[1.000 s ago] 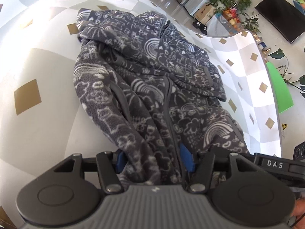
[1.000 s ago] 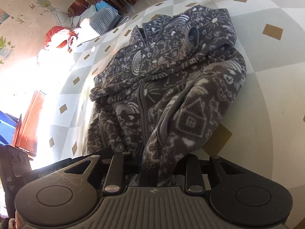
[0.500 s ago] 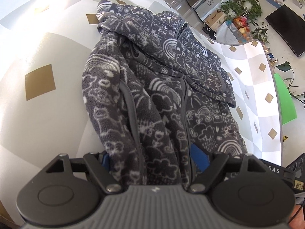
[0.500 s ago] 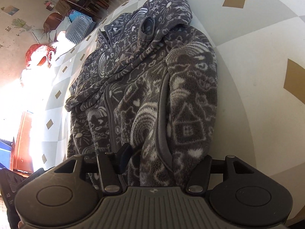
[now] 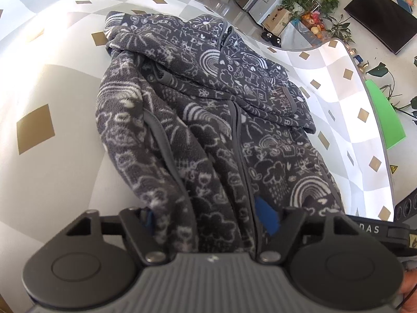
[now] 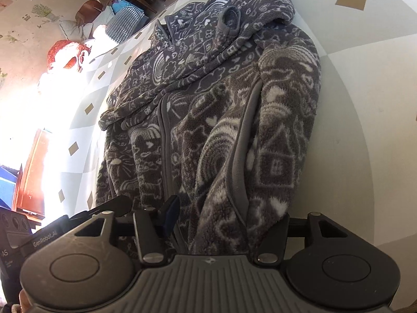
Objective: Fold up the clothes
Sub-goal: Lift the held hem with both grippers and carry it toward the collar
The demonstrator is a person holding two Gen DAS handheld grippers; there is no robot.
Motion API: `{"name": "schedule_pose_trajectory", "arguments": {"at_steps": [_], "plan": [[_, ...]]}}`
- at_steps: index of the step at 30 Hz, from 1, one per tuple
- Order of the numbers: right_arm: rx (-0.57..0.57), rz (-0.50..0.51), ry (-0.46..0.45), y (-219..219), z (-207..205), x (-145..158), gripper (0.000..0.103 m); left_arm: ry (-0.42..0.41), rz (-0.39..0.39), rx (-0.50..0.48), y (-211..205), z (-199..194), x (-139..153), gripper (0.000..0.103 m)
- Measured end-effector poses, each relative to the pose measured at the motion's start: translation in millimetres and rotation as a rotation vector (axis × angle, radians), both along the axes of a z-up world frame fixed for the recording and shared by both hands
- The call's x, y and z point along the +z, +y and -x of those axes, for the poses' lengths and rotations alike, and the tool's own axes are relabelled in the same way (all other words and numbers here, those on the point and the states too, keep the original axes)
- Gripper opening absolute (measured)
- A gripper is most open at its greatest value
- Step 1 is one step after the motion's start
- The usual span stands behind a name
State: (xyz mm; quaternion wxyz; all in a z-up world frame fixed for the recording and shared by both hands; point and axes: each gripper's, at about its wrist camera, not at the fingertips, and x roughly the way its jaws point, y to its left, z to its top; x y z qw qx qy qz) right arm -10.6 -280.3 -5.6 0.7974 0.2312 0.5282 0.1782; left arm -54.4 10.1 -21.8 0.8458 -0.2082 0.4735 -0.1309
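Note:
A dark grey fleece jacket point(image 5: 208, 91) with white doodle print lies zipped on the checked tablecloth, collar at the far end and one sleeve folded across the chest. My left gripper point(image 5: 207, 219) is at the near hem. Its jaws are closing, and a bunch of hem fills the gap between the blue pads point(image 5: 265, 219). In the right wrist view the same jacket point(image 6: 221, 104) runs away from my right gripper point(image 6: 226, 219). Those jaws are closing too, on the hem and pocket side. Fabric hides the right-hand finger.
The tablecloth point(image 5: 52, 169) is white and grey with gold diamonds, and its far edge curves round behind the jacket. Beyond it are plants point(image 5: 312, 0) and a dark screen point(image 5: 378, 13). Chairs point(image 6: 117, 7) stand past the table. The right gripper's body point(image 5: 375, 229) sits close beside the left.
Both jaws spread wider and then narrowed again on the hem. The right gripper sank a little and now spans a wider bunch. The jacket lies flatter and more stretched out.

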Motion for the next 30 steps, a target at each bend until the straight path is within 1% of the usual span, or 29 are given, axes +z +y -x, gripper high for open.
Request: {"name": "schedule_pose_trajectory", "arguments": {"at_steps": [1, 2, 4, 7, 9, 14, 19, 23, 24, 26, 30], "plan": [[0.010, 0.010, -0.005, 2, 1, 0, 0.038, -0.002, -0.008, -0.001, 0, 0, 0, 0.046], [0.019, 0.021, -0.011, 4, 3, 0, 0.036, -0.003, -0.013, 0.004, 0, 1, 0, 0.044], [0.031, 0.036, -0.026, 6, 5, 1, 0.027, -0.004, -0.017, 0.014, 2, 3, 0, 0.039], [0.039, 0.037, -0.054, 7, 8, 5, 0.021, -0.011, -0.037, 0.017, 2, 5, 1, 0.035], [0.039, 0.015, -0.068, 5, 10, 9, 0.020, -0.016, -0.047, 0.019, 2, 6, 2, 0.034], [0.018, -0.021, -0.078, 1, 13, 13, 0.019, -0.013, -0.038, 0.036, 6, 9, 5, 0.032], [0.027, -0.072, -0.113, 0, 16, 24, 0.019, -0.011, 0.016, 0.054, 11, 10, 12, 0.030], [0.035, -0.105, -0.143, 0, 18, 37, 0.018, -0.027, 0.002, 0.049, 10, 11, 23, 0.029], [0.038, -0.112, -0.151, 0, 18, 41, 0.018, -0.034, 0.002, 0.049, 10, 11, 27, 0.026], [0.045, -0.125, -0.168, 0, 18, 49, 0.018, -0.047, 0.005, 0.050, 10, 12, 34, 0.026], [0.048, -0.150, -0.183, -1, 15, 61, 0.018, -0.065, 0.051, 0.055, 15, 10, 45, 0.026]]}}
